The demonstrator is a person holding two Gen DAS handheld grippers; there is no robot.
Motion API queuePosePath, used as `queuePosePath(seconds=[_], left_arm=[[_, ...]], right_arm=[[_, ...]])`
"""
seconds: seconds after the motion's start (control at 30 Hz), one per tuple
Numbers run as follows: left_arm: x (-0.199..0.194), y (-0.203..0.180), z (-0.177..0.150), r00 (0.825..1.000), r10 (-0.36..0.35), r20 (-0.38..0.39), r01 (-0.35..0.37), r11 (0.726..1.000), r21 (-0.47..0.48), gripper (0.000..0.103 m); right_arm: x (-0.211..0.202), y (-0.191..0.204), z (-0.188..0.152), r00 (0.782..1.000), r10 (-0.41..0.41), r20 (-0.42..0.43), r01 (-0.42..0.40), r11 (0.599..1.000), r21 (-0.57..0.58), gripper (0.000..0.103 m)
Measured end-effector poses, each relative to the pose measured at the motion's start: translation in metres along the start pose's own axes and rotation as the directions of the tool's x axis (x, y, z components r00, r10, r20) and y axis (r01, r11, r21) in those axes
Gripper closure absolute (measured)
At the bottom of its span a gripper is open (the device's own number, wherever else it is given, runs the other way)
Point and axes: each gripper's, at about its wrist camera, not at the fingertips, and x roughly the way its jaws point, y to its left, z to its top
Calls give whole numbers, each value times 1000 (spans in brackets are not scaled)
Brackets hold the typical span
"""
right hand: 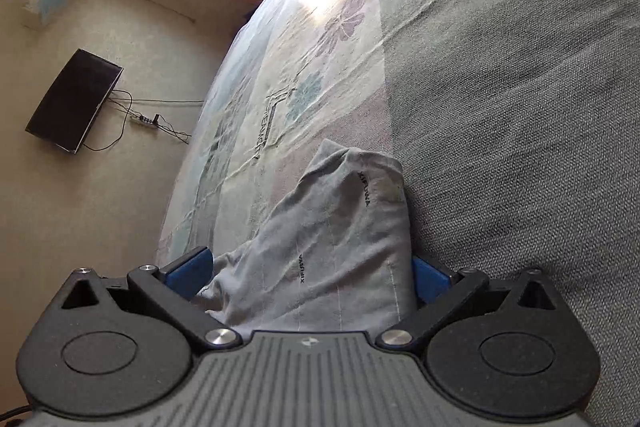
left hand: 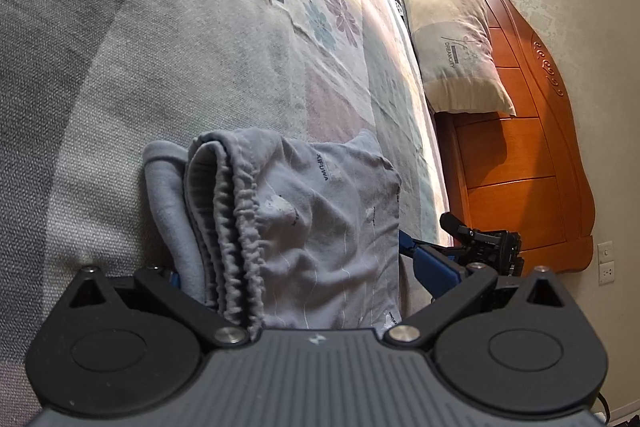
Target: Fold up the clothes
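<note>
Right wrist view shows my right gripper [right hand: 310, 273] spread wide around the folded pale-grey cotton garment [right hand: 336, 247] on the grey patterned bedspread [right hand: 500, 87], pads not pressing. My left gripper [left hand: 304, 279] likewise straddles the garment's gathered edge, spread apart. I judge that closing now could bunch the loose layers and undo the fold.

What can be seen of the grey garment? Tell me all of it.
The grey garment is soft, thin fabric with faint pale stripes and small dark lettering, folded into a thick bundle with a gathered elastic hem along one edge. It lies rumpled on the bedspread, between the wide jaws of both the left gripper and the right gripper.
</note>
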Motion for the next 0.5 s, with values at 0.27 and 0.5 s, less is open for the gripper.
queuePosePath(seconds=[0.27, 0.5], left_arm=[[-4, 1, -6, 1000, -16, 18, 15, 999, 36, 1], [-3, -1, -8, 1000, -11, 28, 10, 999, 49, 1]], right_arm=[[-15, 0, -18, 988, 70, -138, -72, 997, -13, 0], [12, 9, 7, 989, 65, -132, -65, 998, 6, 0]])
